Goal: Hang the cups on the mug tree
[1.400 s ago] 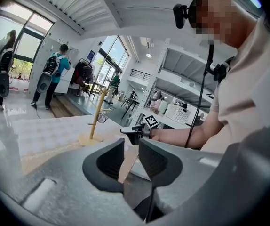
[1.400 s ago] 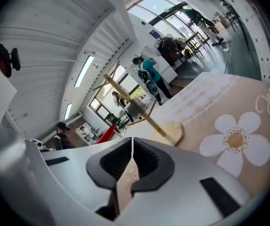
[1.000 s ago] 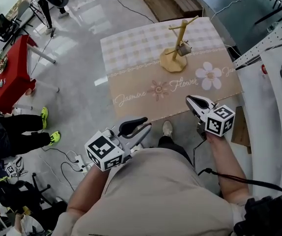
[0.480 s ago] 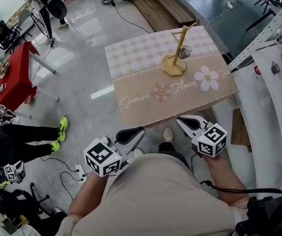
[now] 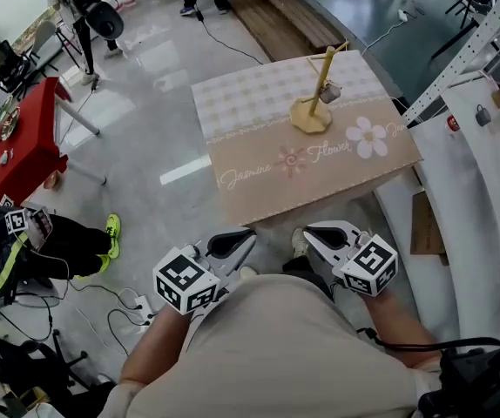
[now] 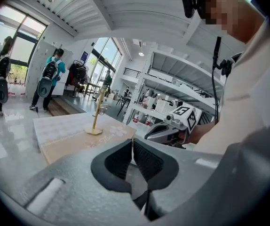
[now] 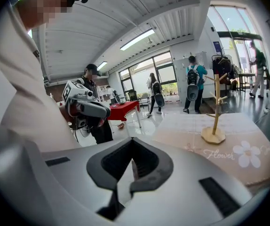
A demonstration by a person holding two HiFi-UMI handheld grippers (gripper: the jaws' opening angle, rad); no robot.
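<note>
Head view shows cup (image 5: pixel 329 91) hanging on mug tree (image 5: pixel 309 117).

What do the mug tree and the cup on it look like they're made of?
Mug tree: probably bare light wood, matte, given its pale tan colour and dowel pegs. Cup: greyish, maybe metal or glazed ceramic; too small to tell.

1. The cup (image 5: pixel 329 92) on the tree (image 5: pixel 317 85) is too small in the head view to tell which peg bears it.
2. In the left gripper view it can hardly be made out.
3. The red table (image 5: pixel 22 142) runs off the left edge.
4. A bystander (image 5: pixel 67 242) below it is likewise cut off there; only legs and a shoe are clear.
</note>
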